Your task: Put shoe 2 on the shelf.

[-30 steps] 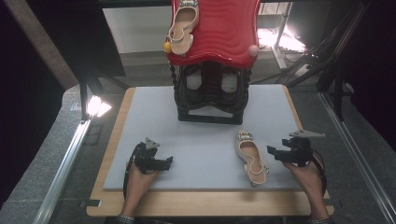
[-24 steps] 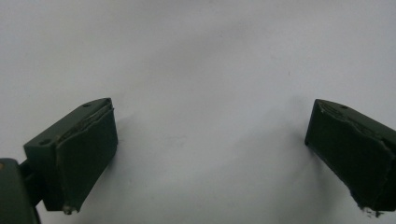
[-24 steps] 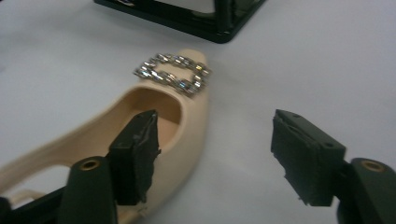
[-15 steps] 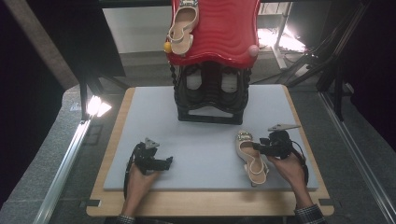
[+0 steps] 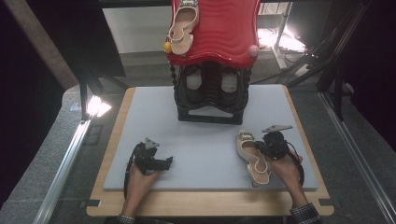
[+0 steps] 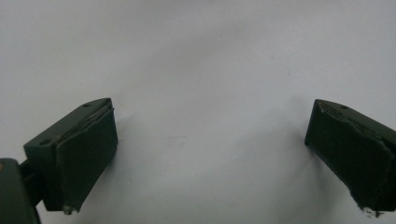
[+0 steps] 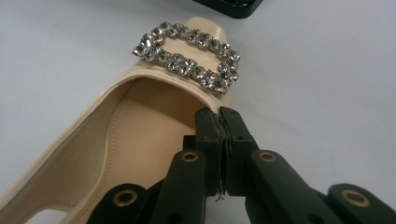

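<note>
My right gripper point(image 5: 264, 148) has slid in leftward from the right edge of the mat and is now at the beige shoe point(image 5: 252, 156), while my left gripper point(image 5: 161, 163) has held its spot at the near left. The right jaws have just been closing, and now they're pinched together on the shoe's right side wall: in the right gripper view the pads point(image 7: 219, 135) meet with the thin beige rim of the shoe point(image 7: 140, 140) caught between them, just behind the rhinestone buckle point(image 7: 187, 53).

The shoe lies flat on the grey mat point(image 5: 205, 140), at the near right, toe and buckle pointing far, heel strap toward me. My right hand point(image 5: 285, 170) sits just right of it, wrapped around the gripper body.

Over on the left, the jaws stand wide apart, nothing between them. In the left gripper view there's bare grey mat point(image 6: 201, 70) between the two black pads point(image 6: 84, 154).

At the far middle of the mat stands the black rack point(image 5: 211, 95), topped with a red wavy shelf point(image 5: 224, 32). A second beige shoe point(image 5: 183, 25) already rests on the left part of that shelf, toe pointing far.
</note>
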Demonstrator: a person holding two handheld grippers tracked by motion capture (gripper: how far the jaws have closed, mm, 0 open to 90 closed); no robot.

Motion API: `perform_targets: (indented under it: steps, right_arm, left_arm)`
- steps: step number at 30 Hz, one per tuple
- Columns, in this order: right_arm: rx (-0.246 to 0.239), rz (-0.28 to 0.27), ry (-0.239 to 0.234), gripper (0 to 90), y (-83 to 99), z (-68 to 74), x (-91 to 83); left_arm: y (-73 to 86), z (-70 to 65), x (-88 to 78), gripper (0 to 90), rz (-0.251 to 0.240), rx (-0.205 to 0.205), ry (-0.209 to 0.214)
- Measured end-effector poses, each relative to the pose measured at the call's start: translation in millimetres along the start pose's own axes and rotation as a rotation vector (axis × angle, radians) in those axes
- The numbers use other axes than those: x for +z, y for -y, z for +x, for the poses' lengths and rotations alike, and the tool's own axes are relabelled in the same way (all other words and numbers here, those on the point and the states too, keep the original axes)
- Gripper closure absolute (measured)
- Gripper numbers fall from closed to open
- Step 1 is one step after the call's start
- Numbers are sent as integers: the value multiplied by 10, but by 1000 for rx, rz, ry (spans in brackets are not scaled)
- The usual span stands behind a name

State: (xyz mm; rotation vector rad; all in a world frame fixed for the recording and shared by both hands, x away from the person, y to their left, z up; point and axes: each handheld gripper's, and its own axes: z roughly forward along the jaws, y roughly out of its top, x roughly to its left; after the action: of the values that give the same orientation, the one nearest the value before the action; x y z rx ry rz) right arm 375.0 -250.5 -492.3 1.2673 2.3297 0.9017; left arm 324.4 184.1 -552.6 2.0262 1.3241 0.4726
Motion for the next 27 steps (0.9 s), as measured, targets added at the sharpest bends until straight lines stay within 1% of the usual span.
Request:
perform_targets:
  steps: [5, 9, 17, 22, 27]
  right_arm:
    - [29, -33, -1, 881, 32, -24, -11]
    - [50, -67, 5, 881, 7, -56, -62]
    - [56, -142, 57, 882, -121, -90, -228]
    - [73, -178, 63, 884, -192, -131, -303]
    - [79, -210, 65, 884, -280, -155, -378]
  left_arm:
    - [0, -1, 0, 22, 0, 1, -2]
    - [0, 0, 0, 23, 0, 0, 0]
    - [1, -1, 0, 23, 0, 0, 0]
    - [1, -1, 0, 23, 0, 0, -1]
    - [1, -4, 2, 23, -3, -4, -2]
